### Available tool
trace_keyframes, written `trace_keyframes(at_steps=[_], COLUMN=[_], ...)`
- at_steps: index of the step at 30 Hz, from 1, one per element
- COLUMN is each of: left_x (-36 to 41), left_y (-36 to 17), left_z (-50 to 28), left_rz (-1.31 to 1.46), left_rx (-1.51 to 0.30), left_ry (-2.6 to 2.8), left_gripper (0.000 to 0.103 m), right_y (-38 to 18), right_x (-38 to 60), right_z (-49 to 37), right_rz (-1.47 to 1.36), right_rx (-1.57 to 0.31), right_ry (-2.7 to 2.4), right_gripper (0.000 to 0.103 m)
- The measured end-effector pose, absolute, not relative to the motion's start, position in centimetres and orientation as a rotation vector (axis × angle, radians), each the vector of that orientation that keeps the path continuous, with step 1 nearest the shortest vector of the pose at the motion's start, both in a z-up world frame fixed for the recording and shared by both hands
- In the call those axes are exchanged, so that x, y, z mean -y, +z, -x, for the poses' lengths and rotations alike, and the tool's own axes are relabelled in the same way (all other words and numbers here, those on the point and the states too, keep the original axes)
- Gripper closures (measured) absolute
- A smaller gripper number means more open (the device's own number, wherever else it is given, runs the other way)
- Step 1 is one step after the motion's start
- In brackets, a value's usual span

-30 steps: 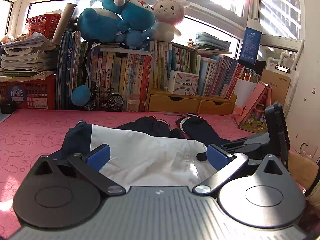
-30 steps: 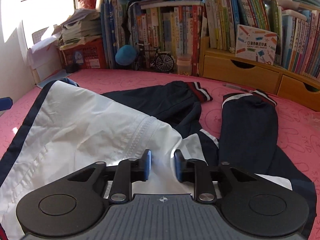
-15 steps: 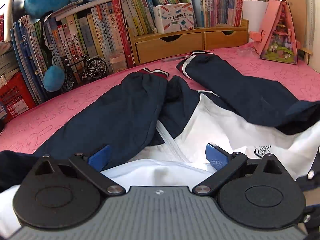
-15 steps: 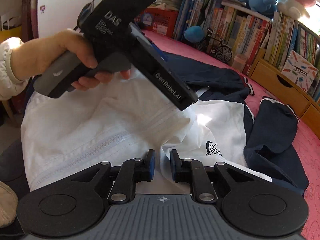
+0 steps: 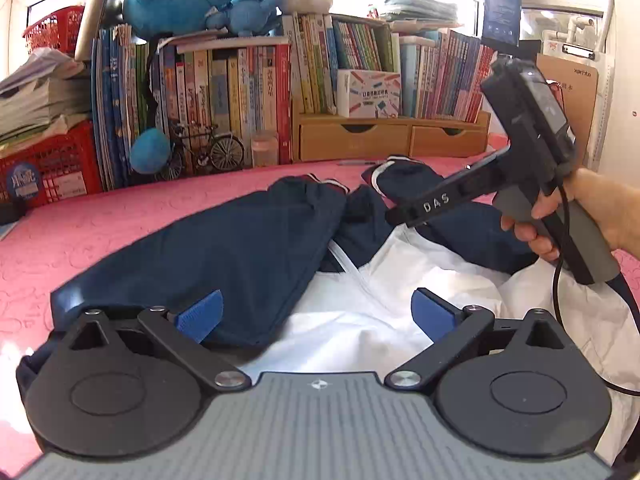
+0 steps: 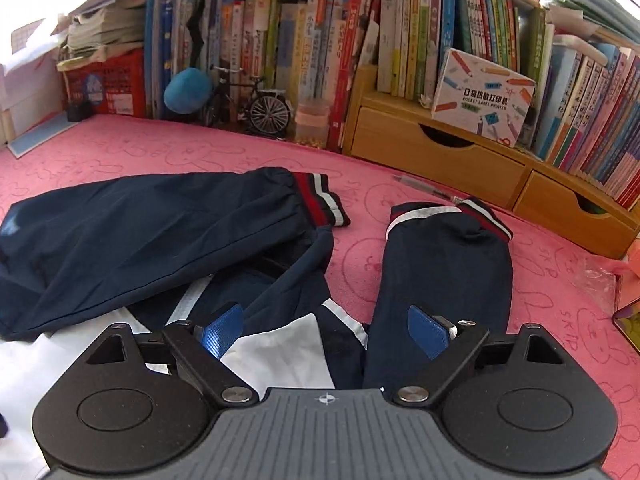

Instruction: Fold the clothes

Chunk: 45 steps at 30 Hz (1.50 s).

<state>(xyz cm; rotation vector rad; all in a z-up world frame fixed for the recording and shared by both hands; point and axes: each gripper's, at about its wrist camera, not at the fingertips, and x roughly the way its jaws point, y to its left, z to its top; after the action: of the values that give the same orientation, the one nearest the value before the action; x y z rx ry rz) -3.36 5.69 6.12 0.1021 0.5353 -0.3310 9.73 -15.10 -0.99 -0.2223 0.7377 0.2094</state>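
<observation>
- Left gripper (image 5: 316, 314): its blue-padded jaws stand wide above the cloth, gripping nothing.
- Right gripper (image 6: 326, 332): jaws are opening, cloth lies below and between them, unpinched.
- Navy-and-white zip-up jacket (image 5: 224, 248) lies spread on the pink rabbit-print table mat (image 6: 120, 152), both navy sleeves (image 6: 444, 264) stretched away, striped cuffs farthest.
- A hand (image 5: 592, 216) holds the right gripper's handle.
- Upright books (image 6: 304, 40) line the back.
</observation>
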Motion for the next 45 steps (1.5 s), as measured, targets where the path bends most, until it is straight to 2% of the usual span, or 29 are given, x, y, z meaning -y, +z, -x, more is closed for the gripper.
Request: trace_keyframes(at_steps=[4, 5, 6, 9, 10, 11, 12, 13, 14, 15, 17, 21, 25, 30, 32, 33, 34, 35, 36, 37, 39, 43, 45], left_x=[-5.2, -4.6, -3.6, -0.2, 0.8, 1.4, 1.3, 0.7, 0.1, -1.0, -3.3, -8.5, -14.5, -23.3, -26.4, -27.3, -28.1, -29.0, -29.8, -30.3, -30.9, -29.0, -26.1], left_y=[8.2, 8.0, 7.2, 3.7, 2.3, 1.0, 0.5, 0.6, 0.9, 1.5, 3.1, 6.2, 7.3, 5.3, 3.8, 3.3, 2.8, 2.3, 2.0, 1.9, 2.7, 6.2, 7.5], left_z=[-0.2, -1.7, -3.3, -7.5, -8.7, -9.4, -9.6, -9.3, -9.3, -9.0, -8.3, -6.1, -4.5, -2.4, -1.1, -0.5, 0.1, 0.7, 1.3, 2.2, 4.1, 6.8, 7.0], left_rz=[-0.213, -0.244, -0.27, -0.37, -0.407, -0.43, -0.414, -0.376, -0.346, -0.288, -0.203, -0.122, -0.089, 0.012, 0.068, 0.083, 0.099, 0.115, 0.132, 0.153, 0.19, 0.162, 0.08], left_rx=[-0.479, -0.497, -0.535, -0.678, -0.731, -0.765, -0.753, -0.718, -0.714, -0.697, -0.67, -0.6, -0.58, -0.654, -0.716, -0.738, -0.761, -0.783, -0.803, -0.812, -0.815, -0.782, -0.747], left_ry=[-0.237, -0.234, -0.238, -0.221, -0.205, -0.175, -0.159, -0.131, -0.093, -0.059, -0.028, 0.044, 0.209, 0.481, 0.53, 0.541, 0.552, 0.563, 0.57, 0.559, 0.519, 0.305, 0.135], left_gripper=[0.0, 0.0, 0.0, 0.0, 0.0, 0.005, 0.008, 0.048, 0.076, 0.086, 0.096, 0.096, 0.095, 0.095, 0.095, 0.093, 0.089, 0.085, 0.075, 0.069, 0.045, 0.038, 0.018], right_y=[-1.2, -1.4, -1.6, -3.7, -4.0, -4.2, -3.7, -3.1, -2.6, -1.8, -0.2, 1.4, -0.6, -3.1, -3.3, -3.2, -2.9, -2.4, -1.8, -1.1, 0.8, 4.8, 5.8], right_x=[17.1, 17.9, 18.5, 19.7, 20.1, 20.5, 20.9, 21.2, 21.7, 22.8, 25.0, 31.9, 38.2, 39.6, 39.1, 38.7, 38.2, 37.8, 37.3, 36.8, 35.8, 32.8, 31.0], right_z=[-10.0, -10.2, -10.5, -11.8, -11.4, -10.9, -10.3, -9.7, -9.1, -8.0, -6.0, -1.1, 1.8, 4.7, 5.0, 5.0, 4.9, 4.7, 4.7, 4.8, 5.3, 6.1, 4.9], right_rz=[0.217, 0.22, 0.222, 0.209, 0.178, 0.149, 0.127, 0.104, 0.084, 0.076, 0.059, 0.044, 0.026, 0.041, 0.07, 0.088, 0.106, 0.118, 0.124, 0.13, 0.147, 0.167, 0.166], right_rx=[-0.708, -0.706, -0.711, -0.865, -0.855, -0.844, -0.827, -0.809, -0.786, -0.742, -0.654, -0.544, -0.652, -0.732, -0.743, -0.748, -0.752, -0.753, -0.749, -0.742, -0.712, -0.646, -0.624], right_ry=[0.055, -0.005, -0.056, -0.051, -0.023, -0.002, -0.012, -0.021, -0.035, -0.065, -0.126, -0.279, -0.405, -0.404, -0.39, -0.383, -0.376, -0.368, -0.354, -0.338, -0.277, -0.089, 0.031], right_gripper=[0.01, 0.001, 0.0, 0.002, 0.004, 0.024, 0.064, 0.085, 0.093, 0.094, 0.094, 0.094, 0.094, 0.09, 0.085, 0.077, 0.07, 0.05, 0.029, 0.023, 0.017, 0.002, 0.0])
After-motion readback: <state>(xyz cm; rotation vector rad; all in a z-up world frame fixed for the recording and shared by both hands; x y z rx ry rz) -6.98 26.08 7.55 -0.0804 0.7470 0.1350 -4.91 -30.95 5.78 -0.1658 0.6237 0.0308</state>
